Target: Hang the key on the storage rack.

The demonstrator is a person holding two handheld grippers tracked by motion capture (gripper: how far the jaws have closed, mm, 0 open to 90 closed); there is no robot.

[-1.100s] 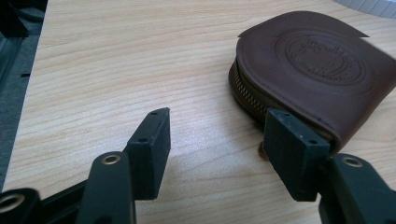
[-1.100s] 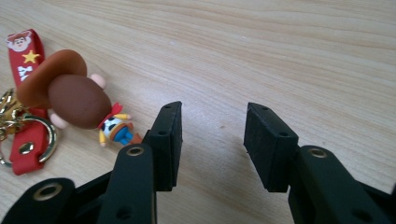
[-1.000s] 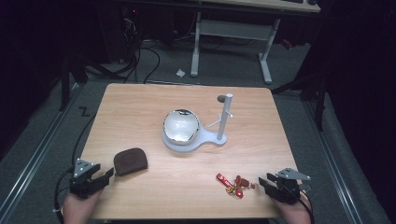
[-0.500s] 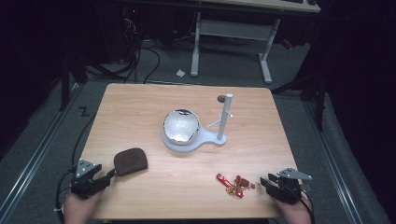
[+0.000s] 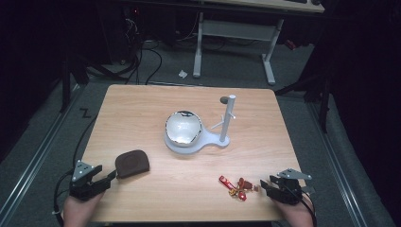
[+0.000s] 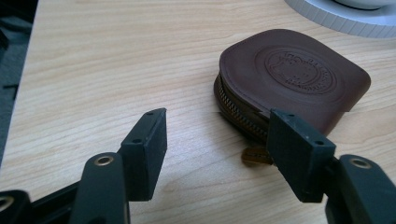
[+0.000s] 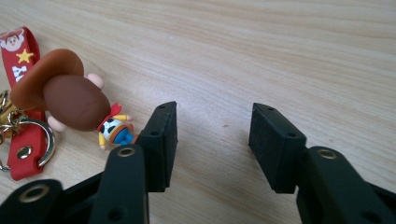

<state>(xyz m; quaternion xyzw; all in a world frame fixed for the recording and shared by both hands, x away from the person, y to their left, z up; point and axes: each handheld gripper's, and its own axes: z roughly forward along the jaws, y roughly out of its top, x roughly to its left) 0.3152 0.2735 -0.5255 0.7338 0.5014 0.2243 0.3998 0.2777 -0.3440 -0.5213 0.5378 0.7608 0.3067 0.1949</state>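
- Pouch (image 6: pixel 299 79): one brown zip pouch, lying flat near the table's (image 5: pixel 142 113) front left corner; a round embossed seal on its top carries lettering too fine to read; a zip runs along its edge.
- Left gripper (image 6: pixel 219 140): jaws spread, having just widened slightly; bare wood between them, the right jaw just in front of the pouch's zip pull, contact not discernible.
- Keychain (image 7: pixel 70 100): one, near the front right edge; a cowboy figure in a brown hat, a red strap with a yellow star, gold rings.
- Right gripper (image 7: pixel 212 140): jaws apart, just opened wider; nothing between them, the keychain just beside the left jaw.
- Stand (image 5: pixel 226 120): one white post on a base holding one shiny round bowl (image 5: pixel 183 127), at the table's centre.
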